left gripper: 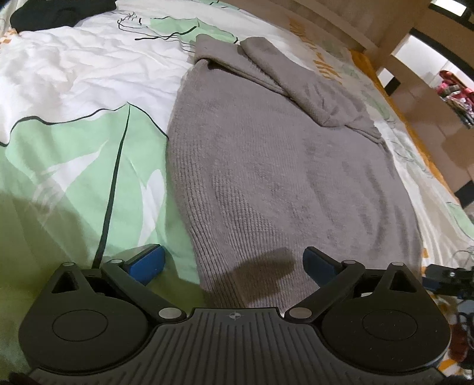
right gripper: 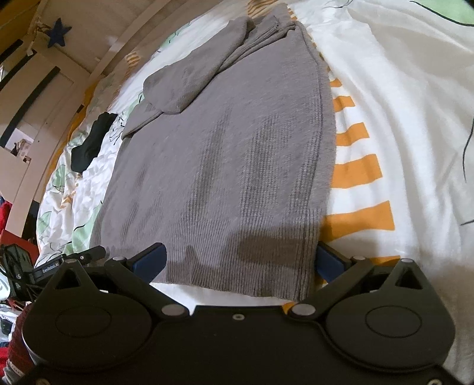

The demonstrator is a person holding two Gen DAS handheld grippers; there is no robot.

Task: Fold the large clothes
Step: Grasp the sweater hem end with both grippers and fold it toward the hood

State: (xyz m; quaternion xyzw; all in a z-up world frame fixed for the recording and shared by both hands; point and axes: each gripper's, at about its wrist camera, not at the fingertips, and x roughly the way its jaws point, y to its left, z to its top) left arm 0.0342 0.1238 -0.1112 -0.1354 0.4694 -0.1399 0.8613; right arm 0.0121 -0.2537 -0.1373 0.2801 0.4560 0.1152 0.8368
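Observation:
A grey knitted sweater (left gripper: 281, 165) lies flat on the bed, a sleeve (left gripper: 299, 86) folded across its upper part. My left gripper (left gripper: 234, 263) is open at the sweater's near left hem corner, its blue pads (left gripper: 146, 262) wide apart, one over the sheet and one over the knit. In the right wrist view the same sweater (right gripper: 225, 165) stretches away, sleeve (right gripper: 192, 74) folded over the top. My right gripper (right gripper: 240, 260) is open, straddling the ribbed hem at the near right corner; nothing is clamped.
The bedsheet (left gripper: 74, 154) is white with green leaves; orange stripes (right gripper: 355, 171) show right of the sweater. A black garment (left gripper: 62, 13) (right gripper: 91, 142) lies further off on the bed. A wooden bed frame (left gripper: 414, 139), shelving and cluttered floor items (right gripper: 14, 266) border it.

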